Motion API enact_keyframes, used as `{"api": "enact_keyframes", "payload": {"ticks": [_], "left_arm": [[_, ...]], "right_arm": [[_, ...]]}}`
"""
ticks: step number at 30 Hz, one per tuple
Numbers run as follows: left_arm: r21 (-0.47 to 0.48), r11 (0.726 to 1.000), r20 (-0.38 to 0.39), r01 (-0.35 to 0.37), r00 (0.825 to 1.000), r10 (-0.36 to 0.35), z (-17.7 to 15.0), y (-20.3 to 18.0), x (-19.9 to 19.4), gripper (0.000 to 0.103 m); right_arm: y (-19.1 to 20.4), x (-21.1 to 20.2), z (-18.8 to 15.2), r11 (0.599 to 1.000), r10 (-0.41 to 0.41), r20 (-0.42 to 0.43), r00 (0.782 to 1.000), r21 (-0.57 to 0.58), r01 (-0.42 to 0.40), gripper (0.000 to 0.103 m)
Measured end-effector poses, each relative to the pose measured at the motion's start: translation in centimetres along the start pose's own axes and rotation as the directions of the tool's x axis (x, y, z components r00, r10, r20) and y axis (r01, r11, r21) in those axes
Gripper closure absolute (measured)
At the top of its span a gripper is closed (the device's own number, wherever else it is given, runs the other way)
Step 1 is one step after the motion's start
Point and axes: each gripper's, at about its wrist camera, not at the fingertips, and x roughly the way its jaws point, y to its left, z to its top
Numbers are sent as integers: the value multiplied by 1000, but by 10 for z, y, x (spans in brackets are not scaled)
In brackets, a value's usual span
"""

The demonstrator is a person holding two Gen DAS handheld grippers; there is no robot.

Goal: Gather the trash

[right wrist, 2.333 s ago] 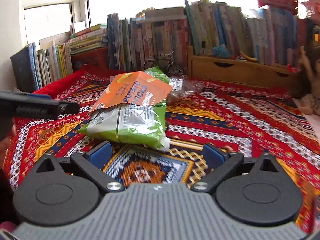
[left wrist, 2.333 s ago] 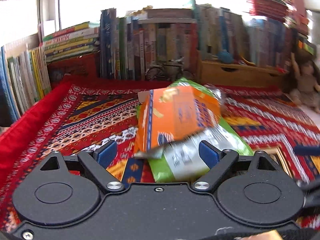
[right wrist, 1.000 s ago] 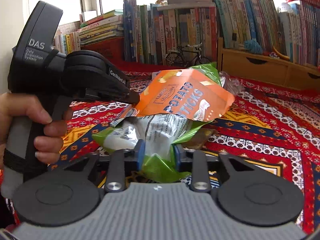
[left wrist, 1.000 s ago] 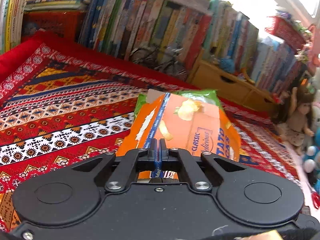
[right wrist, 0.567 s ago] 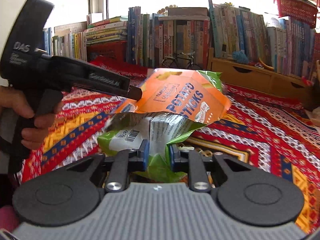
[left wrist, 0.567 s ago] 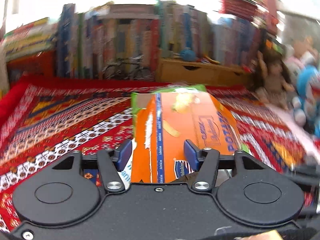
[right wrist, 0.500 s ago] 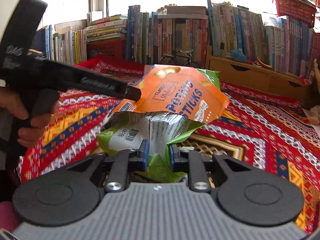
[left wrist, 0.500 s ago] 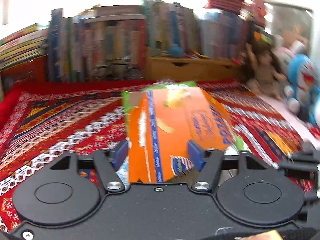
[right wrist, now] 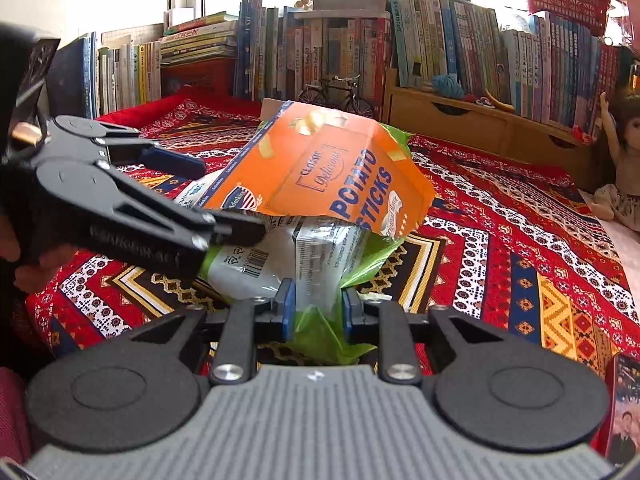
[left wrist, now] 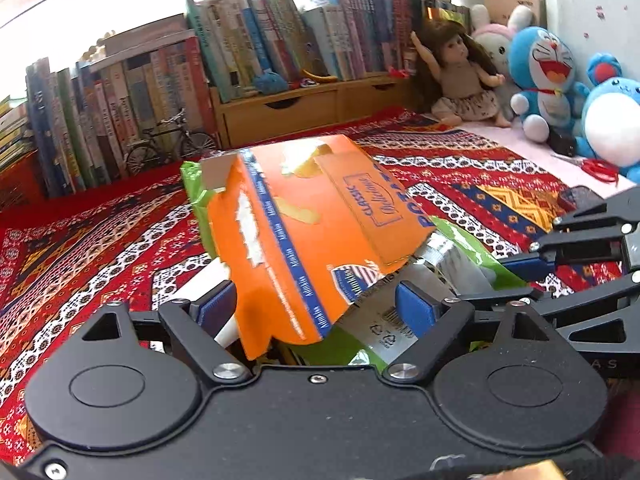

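Right tongs (right wrist: 316, 308) narrow, blue pads pinching crumpled end of green snack bag (right wrist: 320, 336); bag lifted above patterned red rug (right wrist: 500, 240). Left tongs (left wrist: 316, 304) wide, jaws opening; orange potato sticks box (left wrist: 304, 232) between pads, not pressed, lying tilted on top of green bag. Behind: row of books (right wrist: 340, 56), small model bicycle (right wrist: 336, 94), wooden drawer unit (right wrist: 460, 120). Doll (left wrist: 460, 76) and blue plush toys (left wrist: 548, 76) at far right edge of rug.

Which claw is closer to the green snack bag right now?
Right. The right claw is clamped on the green snack bag. The left claw is opening, its pads either side of the orange potato sticks box lying on that bag.
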Motion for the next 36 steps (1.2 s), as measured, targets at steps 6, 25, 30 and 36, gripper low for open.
{"api": "enact_keyframes", "payload": {"ticks": [6,25,30,36], "left_arm": [[-28,1000,33,8,999,-7,1,-1,3,41],[-178,984,179,-27,982,59,17,29,-50,83],[-216,975,158,-48,984,84,6,45,-71,86],[-171,979,111,-116,984,136,-22,45,-79,58]], "right_arm": [[3,1,-3,1000,-12,1,1000,-21,12,75],[-3,-31,7,998,-67,94,993,-17,68,78],[-13,-48,11,996,-90,113,990,-14,92,78],[-29,-52,4,995,-100,79,992,-5,100,24]]}}
